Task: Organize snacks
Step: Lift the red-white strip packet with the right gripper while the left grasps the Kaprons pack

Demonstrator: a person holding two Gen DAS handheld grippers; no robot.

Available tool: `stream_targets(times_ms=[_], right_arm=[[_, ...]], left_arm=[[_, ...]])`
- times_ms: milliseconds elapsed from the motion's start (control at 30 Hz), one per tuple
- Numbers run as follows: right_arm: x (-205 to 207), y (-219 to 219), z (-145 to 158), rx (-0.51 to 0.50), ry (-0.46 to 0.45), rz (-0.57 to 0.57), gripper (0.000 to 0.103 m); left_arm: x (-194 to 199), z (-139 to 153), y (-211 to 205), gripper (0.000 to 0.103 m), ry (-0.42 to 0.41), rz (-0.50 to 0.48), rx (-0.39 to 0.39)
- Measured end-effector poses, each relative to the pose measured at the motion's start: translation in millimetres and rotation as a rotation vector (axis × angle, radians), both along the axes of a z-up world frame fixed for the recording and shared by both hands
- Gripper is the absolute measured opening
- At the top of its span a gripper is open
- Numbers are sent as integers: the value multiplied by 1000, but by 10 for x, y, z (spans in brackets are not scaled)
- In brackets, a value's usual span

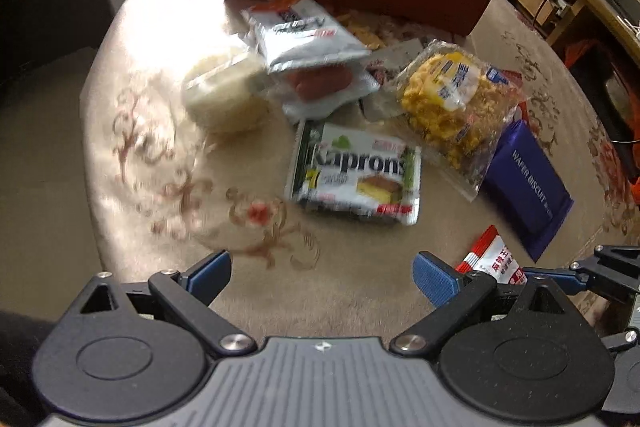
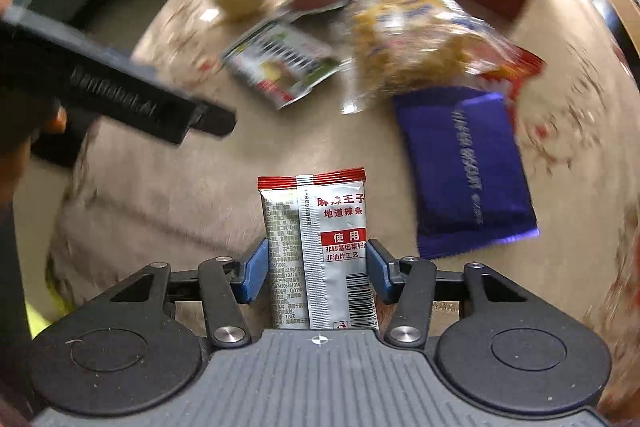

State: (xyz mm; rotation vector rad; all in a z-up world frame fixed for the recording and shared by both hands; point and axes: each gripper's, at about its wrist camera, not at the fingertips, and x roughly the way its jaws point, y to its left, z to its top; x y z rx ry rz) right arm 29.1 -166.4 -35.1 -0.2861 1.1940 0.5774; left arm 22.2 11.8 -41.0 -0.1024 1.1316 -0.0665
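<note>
Purple wafer pack (image 2: 466,171) beside gripped sachet (image 2: 320,251)

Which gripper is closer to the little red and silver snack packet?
Right. The right gripper has the red and silver packet between its pads, pressing its sides. The left gripper sits open beside it, not touching.

Bright glare upper left, motion blur — heavy fisheye bending, dark edges

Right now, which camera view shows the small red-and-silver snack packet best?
The right wrist view: the red-and-silver packet fills the centre, sharp, between the right gripper's blue pads, which press its sides. The left wrist view catches only a corner of it, behind the left gripper's finger.
</note>
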Motion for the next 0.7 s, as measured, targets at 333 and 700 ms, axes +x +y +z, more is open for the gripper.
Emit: stream_targets(times_ms=[333, 700], right_arm=[[9, -245, 13, 57, 13, -87, 61], [138, -210, -32, 93, 69, -129, 61]], left_arm=[[331, 117, -477, 96, -129, -618, 270], [577, -162, -725, 99, -48, -1049, 383]])
